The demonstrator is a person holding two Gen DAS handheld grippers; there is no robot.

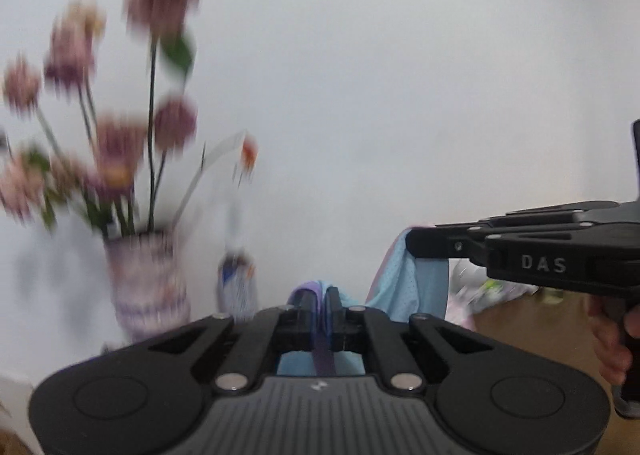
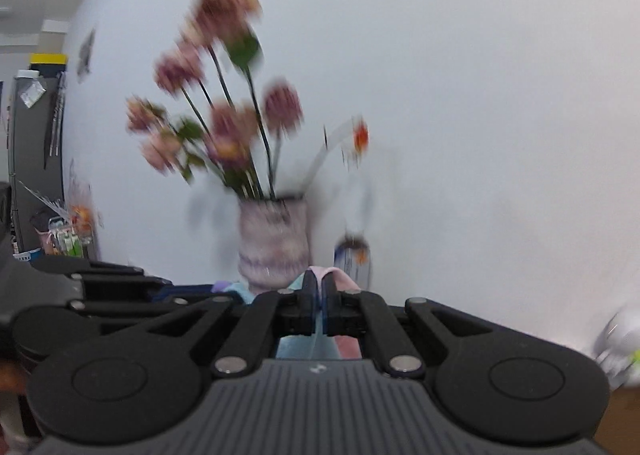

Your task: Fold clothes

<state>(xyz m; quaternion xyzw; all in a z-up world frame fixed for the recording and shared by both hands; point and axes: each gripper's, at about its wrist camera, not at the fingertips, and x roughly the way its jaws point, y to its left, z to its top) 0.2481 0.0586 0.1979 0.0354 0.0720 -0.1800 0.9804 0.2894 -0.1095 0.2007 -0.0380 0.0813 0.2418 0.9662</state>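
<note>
A vase [image 2: 274, 241] of flowers [image 2: 224, 95] is standing ahead at centre-left, a bottle [image 2: 354, 259] just beside it; the wall [image 2: 500, 115] is lying bare at right.

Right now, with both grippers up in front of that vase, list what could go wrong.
1. The flower vase stands just beyond the raised garment; a swing forward could perhaps knock it over.
2. The left gripper and right gripper each pinch only a thin edge of fabric, so a corner may slip out.
3. The small jar beside the vase could also be swept off.
</note>
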